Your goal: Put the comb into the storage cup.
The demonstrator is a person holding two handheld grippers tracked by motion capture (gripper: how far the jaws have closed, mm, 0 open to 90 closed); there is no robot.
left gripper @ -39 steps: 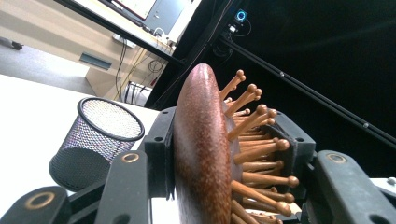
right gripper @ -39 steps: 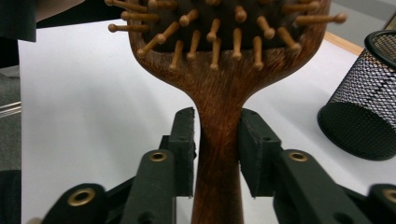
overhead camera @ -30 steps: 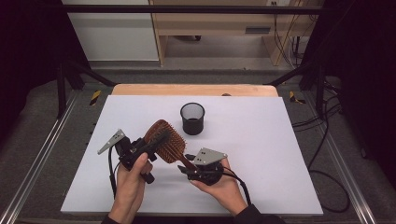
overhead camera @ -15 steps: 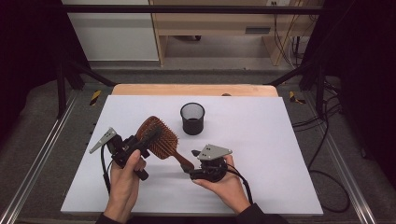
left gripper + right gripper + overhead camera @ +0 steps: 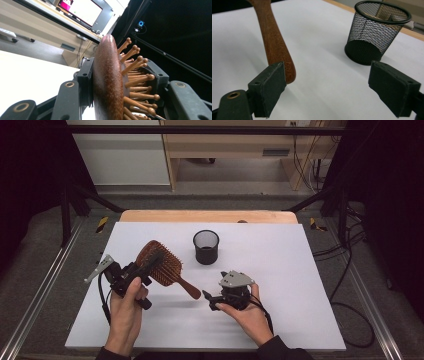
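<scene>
My right tool (image 5: 209,297) sits low and right of centre in the high view, its jaws spread apart with nothing between them; they have just been opening. In the right gripper view the rounded end of the brown wooden paddle hairbrush (image 5: 277,47) hangs just behind my lower-left pad, clear of the white worktop (image 5: 319,82).

My left tool (image 5: 146,268), at the left of the high view, is clenched on the hairbrush's oval head, the handle slanting down-right toward my right tool. In the left gripper view the polished, speckled back faces left and ball-tipped wooden pins bristle right.

Beyond, near the frame's centre, stands a black wire-mesh round cup (image 5: 206,247), well apart from both.

A second ago my right tool gripped the handle; now the brush sits farther left, held by the left alone.
</scene>
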